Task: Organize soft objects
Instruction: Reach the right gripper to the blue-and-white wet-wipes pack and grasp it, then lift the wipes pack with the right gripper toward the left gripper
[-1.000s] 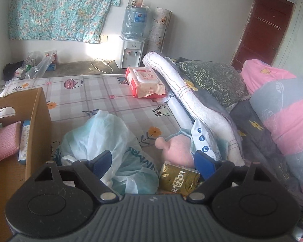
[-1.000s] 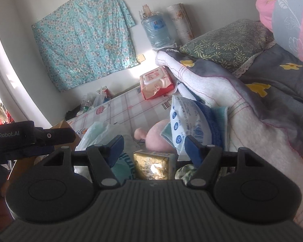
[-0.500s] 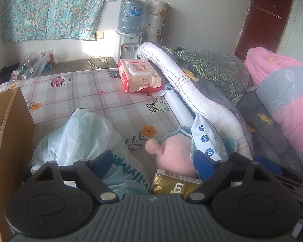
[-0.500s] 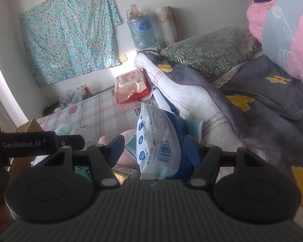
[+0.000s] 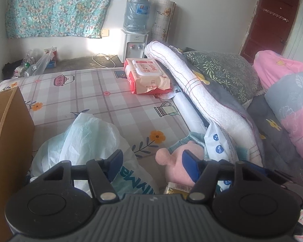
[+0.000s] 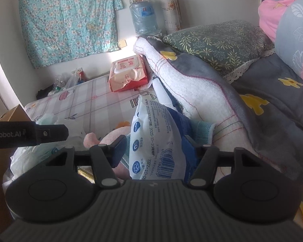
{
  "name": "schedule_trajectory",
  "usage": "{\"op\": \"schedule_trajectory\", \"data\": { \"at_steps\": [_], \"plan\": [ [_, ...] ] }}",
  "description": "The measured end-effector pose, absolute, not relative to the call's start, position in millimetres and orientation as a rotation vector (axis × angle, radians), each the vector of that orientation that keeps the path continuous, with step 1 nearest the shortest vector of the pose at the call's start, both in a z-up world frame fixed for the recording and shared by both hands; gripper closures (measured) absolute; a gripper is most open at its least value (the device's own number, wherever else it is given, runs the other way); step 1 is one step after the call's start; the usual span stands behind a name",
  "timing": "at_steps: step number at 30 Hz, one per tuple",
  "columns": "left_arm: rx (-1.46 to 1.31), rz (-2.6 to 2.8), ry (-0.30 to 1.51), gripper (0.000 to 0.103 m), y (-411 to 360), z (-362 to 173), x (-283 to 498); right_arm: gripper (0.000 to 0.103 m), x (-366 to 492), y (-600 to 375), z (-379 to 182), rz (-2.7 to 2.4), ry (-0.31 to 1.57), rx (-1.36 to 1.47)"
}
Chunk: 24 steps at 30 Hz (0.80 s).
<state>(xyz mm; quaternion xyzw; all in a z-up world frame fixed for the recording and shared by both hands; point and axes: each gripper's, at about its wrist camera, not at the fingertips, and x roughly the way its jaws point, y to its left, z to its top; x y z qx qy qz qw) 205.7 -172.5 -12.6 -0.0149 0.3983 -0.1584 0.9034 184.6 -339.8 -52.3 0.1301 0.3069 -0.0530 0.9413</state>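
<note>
My right gripper [image 6: 153, 148] has just been closing around the white and blue tissue pack [image 6: 155, 141], which leans on the rolled white blanket [image 6: 192, 92], though I can't tell if the pads are pressing yet. My left gripper [image 5: 152, 162] has been narrowing too, with the pink plush toy [image 5: 177, 161] between its fingers and only the right one touching it.

Beyond the fingers, against the far wall: white water dispenser [image 5: 133, 45] carrying a blue translucent bottle [image 5: 137, 14]. A rolled patterned sheet [image 5: 163, 21] stands upright just right of it. Teal floral cloth [image 5: 56, 8] hangs on the wall, upper left. Dark red door [image 5: 271, 20] far right. White cable [image 5: 103, 58] lies on the grey floor beside the dispenser.
</note>
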Motion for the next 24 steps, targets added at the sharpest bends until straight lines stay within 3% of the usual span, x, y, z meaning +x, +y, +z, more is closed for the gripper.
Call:
{"op": "schedule_trajectory", "data": {
  "at_steps": [6,24],
  "plan": [
    [-0.025,-0.349,0.828,0.038,-178.4,-13.7,201.0,0.064,181.6,-359.1,-57.7,-0.102,0.607,0.349],
    [0.009,-0.505,0.854,0.039,-216.9,-26.5,182.0,0.061,146.1,-432.9,-52.4,-0.246,0.535,0.451]
  ]
}}
